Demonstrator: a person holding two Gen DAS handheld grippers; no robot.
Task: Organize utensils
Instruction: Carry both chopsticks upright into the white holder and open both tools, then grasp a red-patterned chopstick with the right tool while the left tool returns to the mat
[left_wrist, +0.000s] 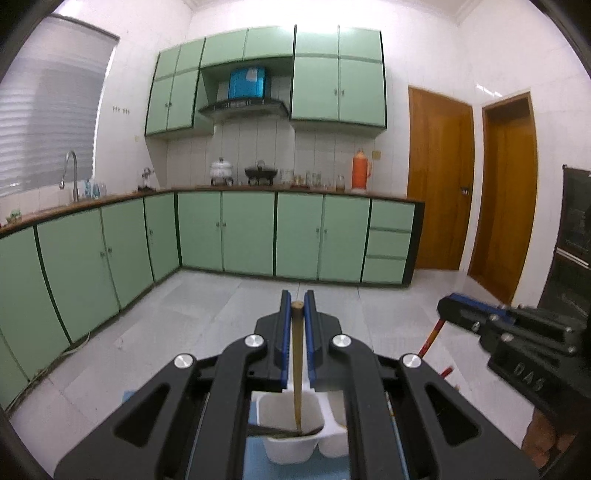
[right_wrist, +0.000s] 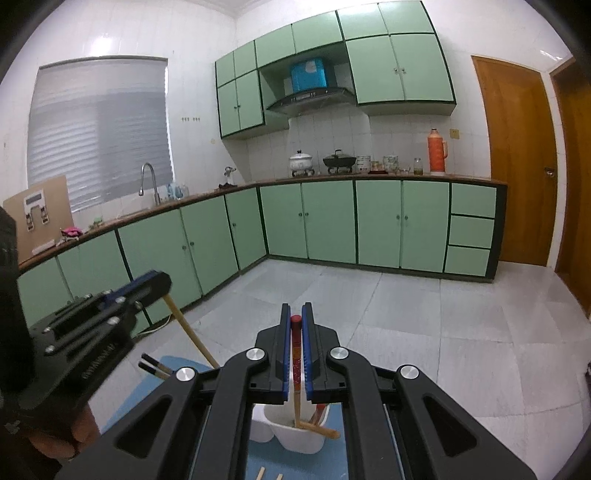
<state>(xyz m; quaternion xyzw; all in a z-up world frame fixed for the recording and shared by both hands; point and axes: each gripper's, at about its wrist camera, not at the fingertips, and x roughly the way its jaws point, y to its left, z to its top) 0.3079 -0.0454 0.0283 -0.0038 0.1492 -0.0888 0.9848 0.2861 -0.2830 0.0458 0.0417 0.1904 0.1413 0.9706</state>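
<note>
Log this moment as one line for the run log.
left gripper: shut on brown chopstick | right gripper: shut on red-tipped chopstick | both tips inside white holder

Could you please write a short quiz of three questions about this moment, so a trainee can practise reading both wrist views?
1. True or false: the left gripper is shut on a plain wooden chopstick.
2. What colour is the top end of the chopstick that the right gripper holds? A) green B) red C) blue
3. Fill in: both held chopsticks reach with their lower ends into a white ____ that stands on a blue mat.

Key:
1. True. Its pads press the stick from both sides.
2. B, red.
3. Holder. It is a divided utensil holder, with other sticks already in it.
</note>
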